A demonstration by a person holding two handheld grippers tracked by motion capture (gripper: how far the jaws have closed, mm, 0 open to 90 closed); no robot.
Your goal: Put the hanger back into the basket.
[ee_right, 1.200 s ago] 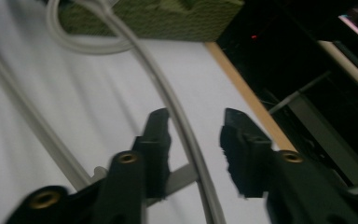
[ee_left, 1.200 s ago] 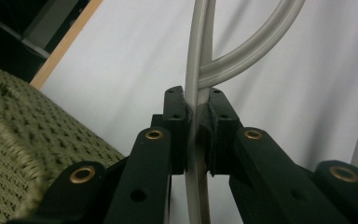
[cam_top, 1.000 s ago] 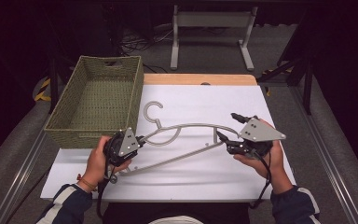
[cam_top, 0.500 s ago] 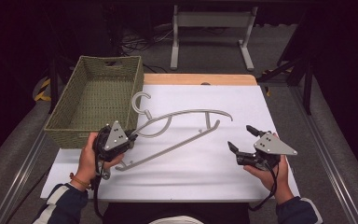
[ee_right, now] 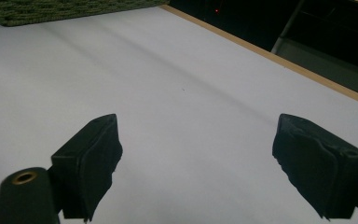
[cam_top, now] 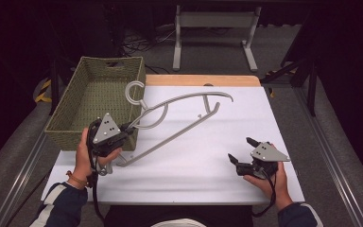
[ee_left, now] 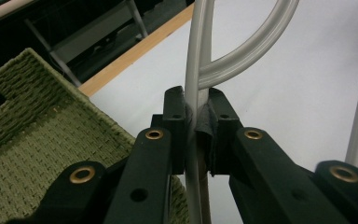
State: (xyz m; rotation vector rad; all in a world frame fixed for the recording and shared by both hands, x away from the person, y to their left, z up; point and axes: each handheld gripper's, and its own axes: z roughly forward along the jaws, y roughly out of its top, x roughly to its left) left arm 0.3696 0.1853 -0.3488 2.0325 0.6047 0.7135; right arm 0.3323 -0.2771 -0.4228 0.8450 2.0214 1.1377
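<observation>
A grey plastic clothes hanger [cam_top: 179,101] is held up at a tilt over the white table, its hook [cam_top: 133,92] by the basket's right rim. My left gripper [cam_top: 128,127] is shut on it where the hook's stem meets the arms. In the left gripper view the pads [ee_left: 205,123] press on the hanger's thin stem [ee_left: 195,70]. My right gripper [cam_top: 242,152] is low over the table's front right, away from the hanger. Its jaws have just been opening and stand wide, with nothing between them [ee_right: 196,140].
A green woven basket [cam_top: 66,135] stands at the table's left, also seen as woven basket [ee_left: 32,116] and basket edge [ee_right: 51,11]. A white sheet [cam_top: 227,127] covers the table; a wooden strip [cam_top: 203,80] runs along its far edge. A metal stand [cam_top: 212,21] is behind.
The right gripper has let go of the hanger's right end and sunk to the front right. The left gripper has raised the hanger and swung it left toward the basket.
</observation>
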